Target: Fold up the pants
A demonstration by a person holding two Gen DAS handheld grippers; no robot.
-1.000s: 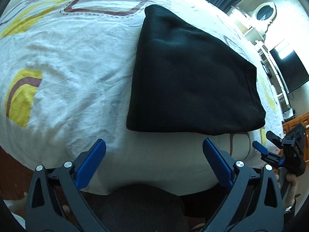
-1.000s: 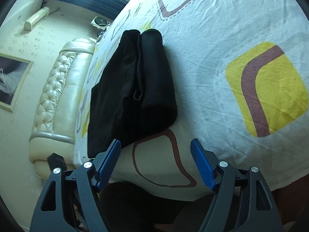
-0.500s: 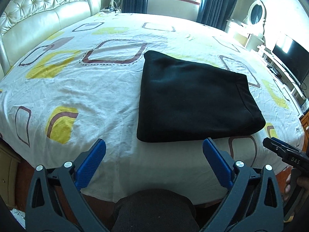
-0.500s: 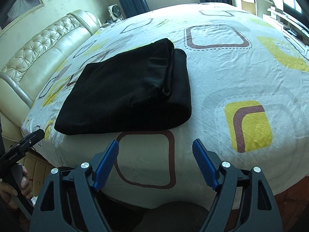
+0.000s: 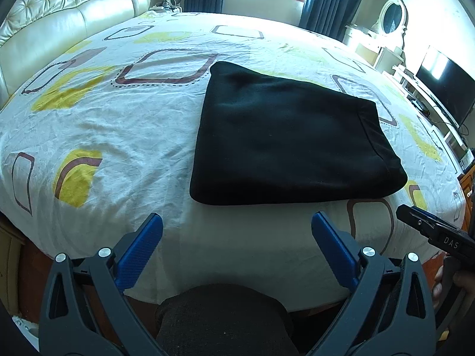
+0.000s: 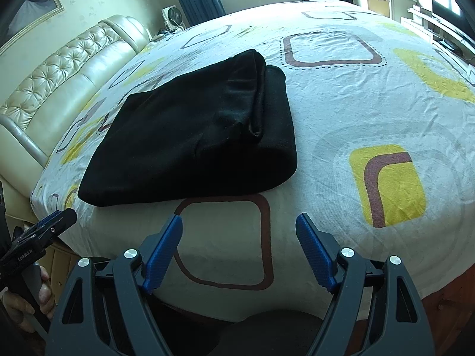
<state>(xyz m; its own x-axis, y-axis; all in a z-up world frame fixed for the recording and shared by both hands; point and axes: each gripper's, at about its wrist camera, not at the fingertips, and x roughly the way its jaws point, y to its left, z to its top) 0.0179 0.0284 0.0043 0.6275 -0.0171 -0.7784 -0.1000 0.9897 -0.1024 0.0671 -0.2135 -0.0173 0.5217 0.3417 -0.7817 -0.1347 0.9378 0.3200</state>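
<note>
black pants, white sheet with yellow and brown squares

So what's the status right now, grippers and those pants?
Left gripper and right gripper: jaws open, empty. Black pants folded flat on the bed, untouched. Nothing in the way.

1. Pants: black, of soft matte fabric, folded into a compact, roughly rectangular stack of several layers.
2. Pose: the stack lies flat on the bed, near the bed's front edge, with its long side roughly parallel to that edge.
3. Edges: one end is a smooth, rounded fold; in the right wrist view the upper layers stop short of this fold, exposing stacked edges and a crease.
4. State: it rests free on the patterned white sheet, touched by nothing.
</note>
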